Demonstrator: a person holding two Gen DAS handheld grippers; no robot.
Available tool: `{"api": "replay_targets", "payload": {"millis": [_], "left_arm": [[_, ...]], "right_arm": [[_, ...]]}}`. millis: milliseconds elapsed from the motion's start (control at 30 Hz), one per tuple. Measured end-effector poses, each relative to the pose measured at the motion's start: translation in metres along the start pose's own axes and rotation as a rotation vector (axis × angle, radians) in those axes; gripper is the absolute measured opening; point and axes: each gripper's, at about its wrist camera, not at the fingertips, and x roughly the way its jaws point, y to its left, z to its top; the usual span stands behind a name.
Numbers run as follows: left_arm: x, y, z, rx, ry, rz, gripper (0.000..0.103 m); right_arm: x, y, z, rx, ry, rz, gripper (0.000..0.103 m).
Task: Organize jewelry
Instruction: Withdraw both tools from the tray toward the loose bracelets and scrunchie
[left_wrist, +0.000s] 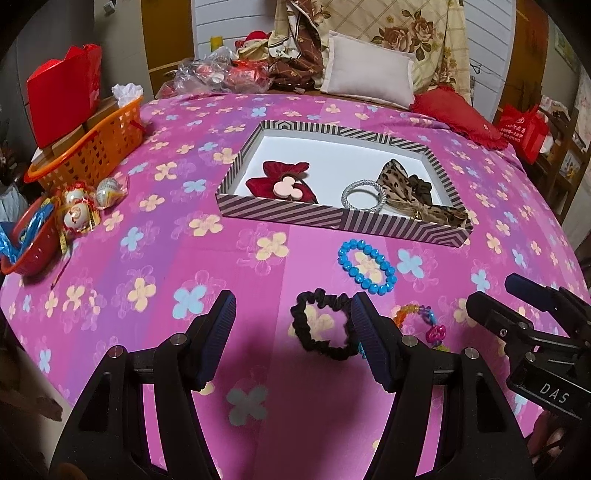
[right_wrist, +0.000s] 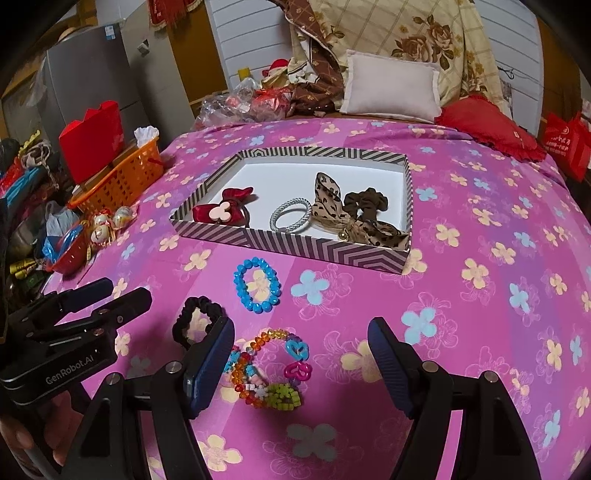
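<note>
A striped box (left_wrist: 284, 216) (right_wrist: 325, 249) on the pink bedspread holds a red bow with a pink mouse clip (left_wrist: 282, 182) (right_wrist: 221, 208), a silver band (left_wrist: 364, 195) (right_wrist: 291, 218), a leopard bow (left_wrist: 404, 188) (right_wrist: 332, 206) and a brown scrunchie (right_wrist: 365, 201). In front of it lie a blue bead bracelet (left_wrist: 365, 266) (right_wrist: 256, 284), a black scrunchie (left_wrist: 321, 325) (right_wrist: 197, 319) and a multicolour bead bracelet (left_wrist: 424, 323) (right_wrist: 266, 369). My left gripper (left_wrist: 293, 336) is open above the black scrunchie. My right gripper (right_wrist: 301, 363) is open above the multicolour bracelet.
An orange basket (left_wrist: 92, 147) (right_wrist: 122, 181) with a red box, wrapped eggs (left_wrist: 79, 208) and a red bowl (left_wrist: 27, 240) stand at the left edge. Pillows (left_wrist: 369, 72) and plastic bags (left_wrist: 218, 75) lie at the head of the bed.
</note>
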Motion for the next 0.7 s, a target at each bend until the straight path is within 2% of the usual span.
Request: {"api": "replay_targets", "payload": {"millis": [367,700], "left_arm": [[0.011,0.030,-0.013,-0.049,0.076,-0.047,0.065],[0.026,0.041,-0.024,-0.065,0.124,-0.042,0.065]], "right_arm": [[0.007,-0.009,-0.004,0.018,0.024,-0.001,0.073],[0.018,-0.012,-0.006,0.011,0.053,0.003,0.073]]}}
